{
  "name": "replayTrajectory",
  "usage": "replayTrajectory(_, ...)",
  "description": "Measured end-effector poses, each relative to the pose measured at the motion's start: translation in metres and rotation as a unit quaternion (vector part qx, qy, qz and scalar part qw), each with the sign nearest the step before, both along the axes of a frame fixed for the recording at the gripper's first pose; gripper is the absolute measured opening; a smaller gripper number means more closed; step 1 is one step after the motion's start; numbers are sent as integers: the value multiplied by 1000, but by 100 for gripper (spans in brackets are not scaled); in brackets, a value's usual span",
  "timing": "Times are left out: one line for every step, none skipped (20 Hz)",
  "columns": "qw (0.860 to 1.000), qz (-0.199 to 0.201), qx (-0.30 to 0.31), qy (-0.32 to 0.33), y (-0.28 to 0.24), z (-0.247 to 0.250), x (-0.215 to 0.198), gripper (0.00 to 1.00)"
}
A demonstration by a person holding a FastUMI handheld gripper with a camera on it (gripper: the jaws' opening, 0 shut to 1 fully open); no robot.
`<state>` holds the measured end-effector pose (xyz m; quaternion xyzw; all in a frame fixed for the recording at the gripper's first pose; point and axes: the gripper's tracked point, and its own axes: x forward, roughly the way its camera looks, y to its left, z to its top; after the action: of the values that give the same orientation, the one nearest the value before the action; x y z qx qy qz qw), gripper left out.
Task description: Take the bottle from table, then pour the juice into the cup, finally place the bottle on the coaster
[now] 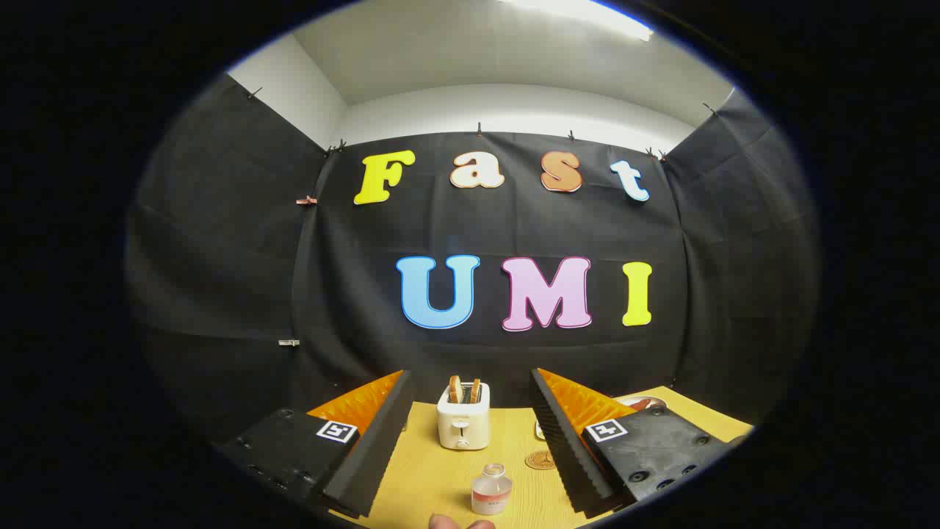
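Gripper (470, 441) fingers spread wide, holding nothing; bottle (491, 490) stands upright between them on the desk (426, 470), open neck up, long axis vertical, nearer than the toaster (463, 425). Coaster (540, 460) lies right of the toaster, partly hidden by the right finger, which also covers most of a plate (642, 402) further right. Fingertips (461, 523) of a person are cut off just below the bottle.

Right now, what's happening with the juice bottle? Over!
Gripper open, holding nothing. Bottle upright on table, between the fingers, uncapped. Toaster beyond it, coaster beside; path clear.
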<state>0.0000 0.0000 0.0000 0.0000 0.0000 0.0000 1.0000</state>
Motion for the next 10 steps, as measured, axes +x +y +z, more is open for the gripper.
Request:
replayTrajectory(1000, 1, 1, 2, 1, -2, 0, 97)
replayTrajectory(1000, 3, 0, 5, 2, -4, 1, 96)
replayTrajectory(1000, 3, -1, 9, 3, -7, 1, 96)
replayTrajectory(1000, 0, -4, 11, 3, -9, 2, 97)
replayTrajectory(1000, -3, -5, 15, 3, -11, 2, 97)
replayTrajectory(1000, -4, -4, 20, 2, -13, 3, 96)
replayTrajectory(1000, -4, -3, 24, 3, -14, 3, 96)
replayTrajectory(1000, -6, -4, 23, 3, -13, 4, 97)
replayTrajectory(1000, -7, -3, 21, 1, -13, 5, 97)
replayTrajectory(1000, -7, 1, 22, 1, -14, 5, 96)
